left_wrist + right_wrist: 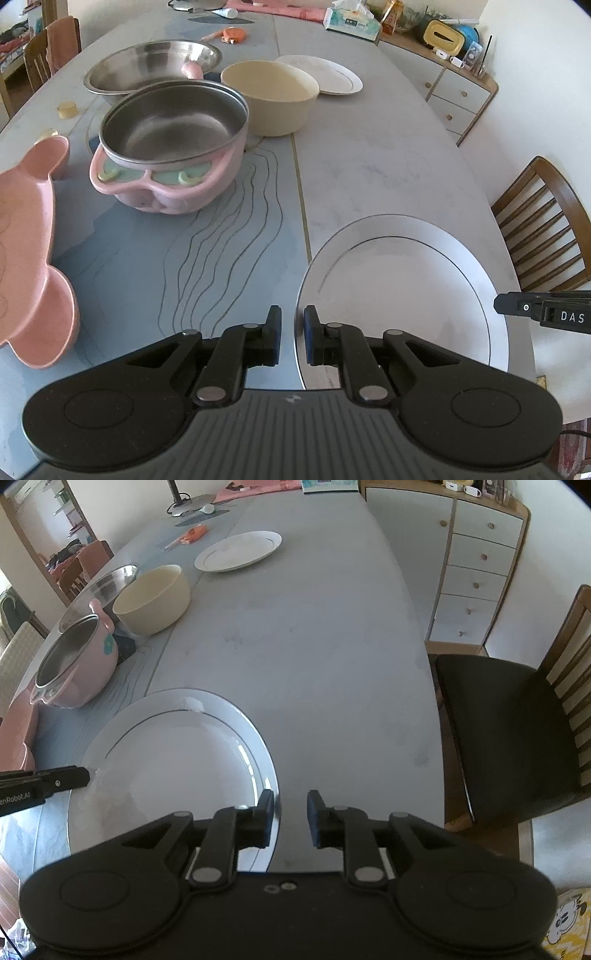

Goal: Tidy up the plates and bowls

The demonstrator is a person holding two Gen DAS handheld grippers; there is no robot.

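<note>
**Two grippers flank the big white plate**

The large white plate [402, 295] fills the lower right of the left wrist view and the lower left of the right wrist view, lying flat on the grey table [314, 635]. The left gripper [292, 334] sits at the plate's left rim, its jaws a narrow gap apart with the rim edge running up between them, not yet clamped as far as I can see. The right gripper [290, 818] is at the opposite rim, jaws parted a little wider and holding nothing; the rim lies by its left finger.

I'd judge the step in hand to be taking up this plate, probably to stack it with the second white plate [325, 74] at upper centre. The next move calls for closing squarely on the thin rim and lifting level.

Further up sit a pink-cased steel bowl [170, 147], a cream bowl [273, 99], a wide steel basin [147, 64] and a pink divided tray [29, 258].

Readable writing: "DAS" on the right gripper's side, "enRobot.AI" on the left's.
</note>
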